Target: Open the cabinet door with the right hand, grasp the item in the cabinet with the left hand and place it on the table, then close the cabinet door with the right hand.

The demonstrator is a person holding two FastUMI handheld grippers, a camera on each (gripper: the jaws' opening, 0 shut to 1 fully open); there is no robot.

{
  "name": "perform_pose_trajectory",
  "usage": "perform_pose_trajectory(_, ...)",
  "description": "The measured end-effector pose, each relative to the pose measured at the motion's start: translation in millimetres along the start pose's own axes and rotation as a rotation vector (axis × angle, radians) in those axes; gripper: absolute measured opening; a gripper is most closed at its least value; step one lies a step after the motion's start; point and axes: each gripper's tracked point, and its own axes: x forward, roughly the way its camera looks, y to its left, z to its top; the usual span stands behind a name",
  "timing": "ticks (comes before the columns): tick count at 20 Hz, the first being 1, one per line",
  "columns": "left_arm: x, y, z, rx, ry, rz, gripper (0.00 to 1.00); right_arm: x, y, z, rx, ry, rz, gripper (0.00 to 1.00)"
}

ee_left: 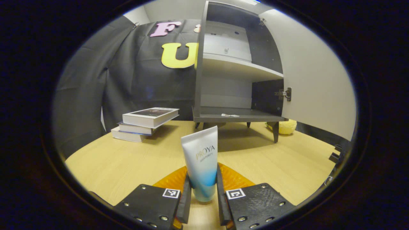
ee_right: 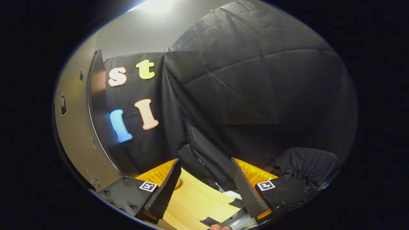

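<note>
A white tube (ee_left: 202, 159) with a blue lower end stands upright between the fingers of my left gripper (ee_left: 203, 174), which is shut on it just above the wooden table (ee_left: 127, 163). Behind it the grey cabinet (ee_left: 223, 68) stands with its door (ee_left: 316, 80) swung wide to the right; its shelves are bare but for a small white scrap (ee_left: 230, 115) on the lower one. My right gripper (ee_right: 205, 162) is open with nothing between its fingers, and the door (ee_right: 75, 127) curves past its left side.
A stack of books (ee_left: 145, 123) lies on the table left of the cabinet. A yellow soft object (ee_left: 287, 126) sits under the cabinet's right side. In the right gripper view a table corner (ee_right: 191, 201) lies below the fingers and black cloth hangs ahead.
</note>
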Motion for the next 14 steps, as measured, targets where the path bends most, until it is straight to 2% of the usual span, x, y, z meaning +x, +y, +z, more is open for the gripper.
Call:
perform_pose_trajectory(2,-6,0,-6,-0.004,0.036,-0.002,0.38,-1,3,-3,-0.038,-0.004,0.011,0.97)
perform_pose_trajectory(3,-8,-1,-10,-0.008,0.053,-0.009,0.41,-3,6,-4,-0.053,-0.007,0.019,0.97)
perform_pose_trajectory(4,-9,-1,-12,-0.007,0.062,-0.011,0.38,-4,11,-5,-0.065,-0.009,0.028,0.97)
perform_pose_trajectory(5,-9,-2,-11,-0.002,0.062,-0.013,0.41,-5,16,-6,-0.078,-0.007,0.039,0.97)
perform_pose_trajectory(8,-7,-5,-18,0.011,0.098,-0.024,0.43,-4,26,-15,-0.115,0.015,0.066,0.97)
perform_pose_trajectory(11,-9,-7,-15,0.016,0.101,-0.037,0.36,-6,27,-14,-0.119,0.014,0.070,0.97)
perform_pose_trajectory(12,-10,-7,-14,0.014,0.101,-0.040,0.41,-6,26,-15,-0.122,0.013,0.069,0.97)
perform_pose_trajectory(14,-14,-8,-10,0.000,0.099,-0.047,0.64,-8,26,-15,-0.131,0.011,0.069,0.97)
